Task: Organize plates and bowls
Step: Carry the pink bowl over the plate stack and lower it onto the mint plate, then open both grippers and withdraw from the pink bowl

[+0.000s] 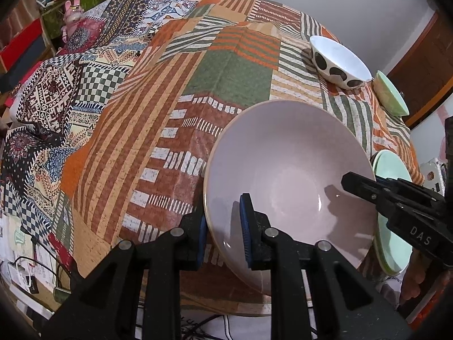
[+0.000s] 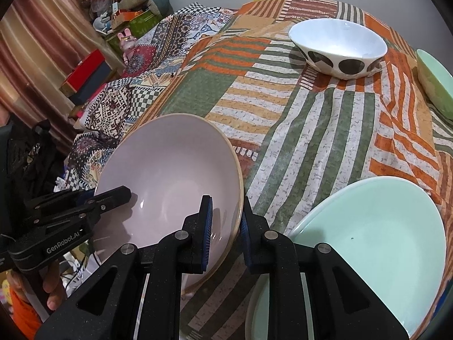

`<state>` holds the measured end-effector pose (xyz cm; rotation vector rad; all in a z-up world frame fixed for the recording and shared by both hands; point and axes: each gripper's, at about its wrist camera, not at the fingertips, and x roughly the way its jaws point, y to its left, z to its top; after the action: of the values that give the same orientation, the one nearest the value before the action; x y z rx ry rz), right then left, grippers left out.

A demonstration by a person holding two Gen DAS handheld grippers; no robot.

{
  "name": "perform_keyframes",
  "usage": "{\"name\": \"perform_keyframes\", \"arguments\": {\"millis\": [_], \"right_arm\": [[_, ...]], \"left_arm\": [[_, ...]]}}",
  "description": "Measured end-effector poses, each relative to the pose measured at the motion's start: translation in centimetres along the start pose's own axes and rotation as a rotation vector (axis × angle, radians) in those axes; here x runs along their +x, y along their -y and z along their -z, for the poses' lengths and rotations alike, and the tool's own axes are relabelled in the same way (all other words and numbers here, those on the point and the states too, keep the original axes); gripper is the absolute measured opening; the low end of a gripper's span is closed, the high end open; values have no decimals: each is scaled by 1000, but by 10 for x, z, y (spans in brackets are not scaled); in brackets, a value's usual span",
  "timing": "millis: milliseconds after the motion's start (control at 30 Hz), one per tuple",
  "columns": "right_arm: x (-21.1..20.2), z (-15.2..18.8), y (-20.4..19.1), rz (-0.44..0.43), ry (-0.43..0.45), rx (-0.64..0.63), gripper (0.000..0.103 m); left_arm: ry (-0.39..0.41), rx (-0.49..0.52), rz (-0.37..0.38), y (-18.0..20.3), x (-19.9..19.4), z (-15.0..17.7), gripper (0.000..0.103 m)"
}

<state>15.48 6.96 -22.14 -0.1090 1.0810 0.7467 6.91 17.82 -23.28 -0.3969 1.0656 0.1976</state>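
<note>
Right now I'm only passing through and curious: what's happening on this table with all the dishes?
A person is sorting dishes with a pair of hand-held tongs. Both tongs grip the big pink bowl by its rim: the left tongs on one side, the right tongs on the opposite side. The bowl sits over the patchwork tablecloth. Next to it lies a mint green plate. Farther back stand a white bowl with dark spots and a green bowl, both untouched.

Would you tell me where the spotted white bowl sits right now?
The spotted white bowl stands at the far right of the patchwork tablecloth, beyond the pink bowl, with a green bowl just to its right.
</note>
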Motion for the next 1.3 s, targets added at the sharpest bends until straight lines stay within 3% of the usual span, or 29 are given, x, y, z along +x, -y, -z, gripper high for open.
{"name": "perform_keyframes", "arguments": {"millis": [233, 500, 633, 800, 1300], "right_arm": [[-17, 0, 1, 58, 63, -22, 21], [-43, 2, 13, 67, 116, 21, 23], [-60, 1, 18, 62, 151, 46, 25], [-87, 0, 25, 65, 235, 72, 49], [-131, -12, 62, 109, 362, 111, 50]], "left_arm": [[26, -11, -31, -4, -14, 0, 20], [122, 2, -44, 4, -50, -8, 20], [198, 49, -40, 23, -75, -16, 20], [281, 110, -2, 51, -102, -27, 23], [361, 246, 84, 128, -112, -70, 24]]}}
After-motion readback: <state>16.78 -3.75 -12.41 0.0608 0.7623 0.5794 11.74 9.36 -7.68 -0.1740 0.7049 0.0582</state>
